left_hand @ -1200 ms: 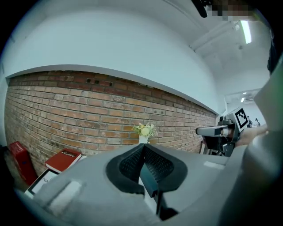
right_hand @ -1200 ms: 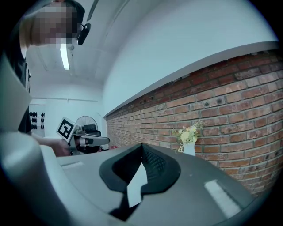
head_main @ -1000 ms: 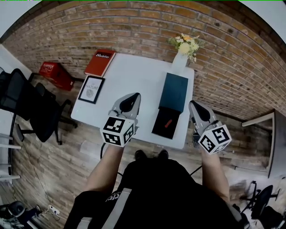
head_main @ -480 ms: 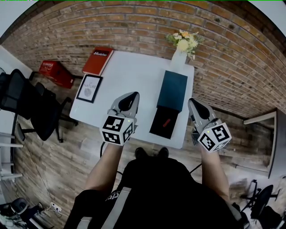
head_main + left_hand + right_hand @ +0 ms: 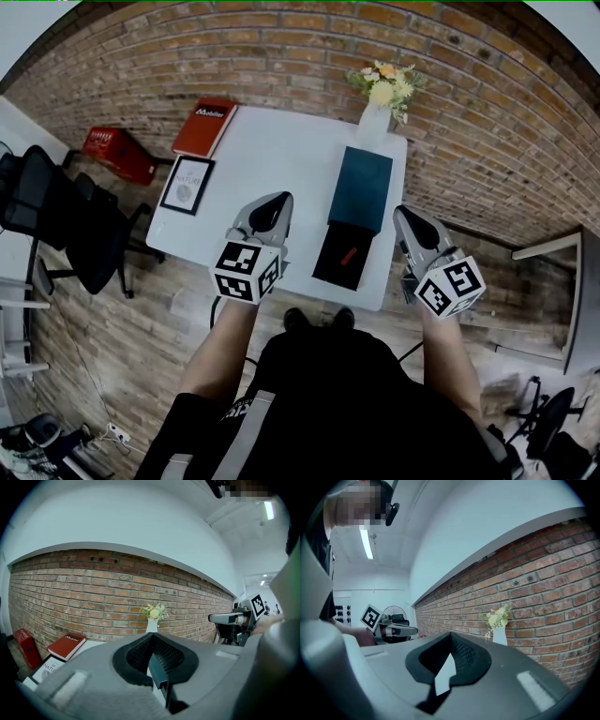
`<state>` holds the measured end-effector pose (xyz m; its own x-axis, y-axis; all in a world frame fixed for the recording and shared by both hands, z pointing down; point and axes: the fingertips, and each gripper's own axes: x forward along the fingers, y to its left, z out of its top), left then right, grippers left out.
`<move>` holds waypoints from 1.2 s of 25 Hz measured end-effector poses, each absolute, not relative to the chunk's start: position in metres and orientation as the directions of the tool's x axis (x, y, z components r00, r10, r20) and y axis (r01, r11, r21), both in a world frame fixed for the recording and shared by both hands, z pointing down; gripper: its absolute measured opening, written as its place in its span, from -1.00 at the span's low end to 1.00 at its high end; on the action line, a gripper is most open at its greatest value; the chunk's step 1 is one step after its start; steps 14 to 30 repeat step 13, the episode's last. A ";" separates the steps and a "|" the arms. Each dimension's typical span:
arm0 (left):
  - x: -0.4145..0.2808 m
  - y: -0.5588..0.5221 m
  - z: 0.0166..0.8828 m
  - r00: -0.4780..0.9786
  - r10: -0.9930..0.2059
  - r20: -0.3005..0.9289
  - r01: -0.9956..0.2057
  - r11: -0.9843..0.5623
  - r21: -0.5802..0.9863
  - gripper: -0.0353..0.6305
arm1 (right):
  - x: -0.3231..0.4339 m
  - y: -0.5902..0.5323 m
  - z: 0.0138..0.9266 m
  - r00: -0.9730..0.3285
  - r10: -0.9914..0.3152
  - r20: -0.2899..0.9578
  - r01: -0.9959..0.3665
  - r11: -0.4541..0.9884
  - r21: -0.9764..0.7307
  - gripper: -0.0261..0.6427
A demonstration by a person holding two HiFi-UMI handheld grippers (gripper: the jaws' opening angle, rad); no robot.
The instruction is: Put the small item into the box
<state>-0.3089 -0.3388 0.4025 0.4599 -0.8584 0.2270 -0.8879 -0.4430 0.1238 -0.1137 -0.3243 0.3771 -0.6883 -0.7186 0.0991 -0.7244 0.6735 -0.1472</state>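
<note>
Head view: the item [image 5: 349,254] is seen already laid in the box [image 5: 330,270] on the bench [image 5: 272,155], so the task is judged done, and left claw [image 5: 278,202] and right claw [image 5: 405,218] are held closed, empty.

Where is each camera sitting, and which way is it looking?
Head view: on the person's head, looking steeply down at the white table, the open box, the person's arms, the left gripper and the right gripper.
Left gripper view: rides the left gripper, looking along its shut jaws toward the brick wall; the right gripper shows at right.
Right gripper view: rides the right gripper, facing the same wall; the left gripper shows at left.
Shared: both gripper views show the vase of flowers.
</note>
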 end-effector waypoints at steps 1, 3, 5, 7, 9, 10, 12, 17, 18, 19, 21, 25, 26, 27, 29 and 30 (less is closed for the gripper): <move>-0.309 -0.338 0.402 0.461 -0.858 0.227 -0.888 -0.444 0.124 -0.88 | -0.113 -0.324 0.377 -0.688 -0.719 0.099 -0.724 0.673 -0.148 -0.93; -0.309 -0.338 0.402 0.461 -0.857 0.228 -0.887 -0.444 0.125 -0.88 | -0.114 -0.323 0.376 -0.689 -0.718 0.099 -0.723 0.674 -0.150 -0.93; -0.309 -0.337 0.402 0.461 -0.857 0.229 -0.887 -0.444 0.127 -0.88 | -0.115 -0.322 0.376 -0.692 -0.715 0.099 -0.721 0.677 -0.150 -0.93; -0.309 -0.335 0.402 0.461 -0.858 0.229 -0.888 -0.443 0.126 -0.88 | -0.116 -0.320 0.377 -0.695 -0.712 0.100 -0.718 0.680 -0.149 -0.93; -0.308 -0.334 0.401 0.460 -0.858 0.228 -0.888 -0.443 0.124 -0.88 | -0.116 -0.318 0.376 -0.696 -0.711 0.100 -0.717 0.682 -0.146 -0.92; -0.308 -0.333 0.401 0.460 -0.858 0.227 -0.888 -0.443 0.124 -0.88 | -0.116 -0.318 0.376 -0.697 -0.710 0.100 -0.717 0.682 -0.146 -0.93; -0.308 -0.333 0.400 0.461 -0.858 0.227 -0.888 -0.444 0.124 -0.88 | -0.116 -0.317 0.376 -0.698 -0.710 0.100 -0.716 0.683 -0.145 -0.93; -0.308 -0.333 0.400 0.461 -0.858 0.227 -0.887 -0.444 0.124 -0.88 | -0.117 -0.317 0.376 -0.698 -0.709 0.100 -0.715 0.684 -0.145 -0.93; -0.308 -0.333 0.400 0.461 -0.858 0.227 -0.887 -0.444 0.124 -0.88 | -0.117 -0.317 0.376 -0.698 -0.709 0.100 -0.715 0.684 -0.145 -0.93; -0.308 -0.333 0.400 0.461 -0.858 0.227 -0.887 -0.444 0.124 -0.88 | -0.117 -0.317 0.376 -0.698 -0.709 0.100 -0.715 0.684 -0.145 -0.93; -0.308 -0.333 0.400 0.461 -0.858 0.227 -0.887 -0.444 0.124 -0.88 | -0.117 -0.317 0.376 -0.698 -0.709 0.100 -0.715 0.684 -0.145 -0.93; -0.308 -0.333 0.400 0.461 -0.858 0.227 -0.887 -0.444 0.124 -0.88 | -0.117 -0.317 0.376 -0.698 -0.709 0.100 -0.715 0.684 -0.145 -0.93; -0.308 -0.333 0.400 0.461 -0.858 0.227 -0.887 -0.444 0.124 -0.88 | -0.117 -0.317 0.376 -0.698 -0.709 0.100 -0.715 0.684 -0.145 -0.93; -0.308 -0.333 0.400 0.461 -0.858 0.227 -0.887 -0.444 0.124 -0.88 | -0.117 -0.317 0.376 -0.698 -0.709 0.100 -0.715 0.684 -0.145 -0.93; -0.308 -0.333 0.400 0.461 -0.858 0.227 -0.887 -0.444 0.124 -0.88 | -0.117 -0.317 0.376 -0.698 -0.709 0.100 -0.715 0.684 -0.145 -0.93; -0.308 -0.333 0.400 0.461 -0.858 0.227 -0.887 -0.444 0.124 -0.88 | -0.117 -0.317 0.376 -0.698 -0.709 0.100 -0.715 0.684 -0.145 -0.93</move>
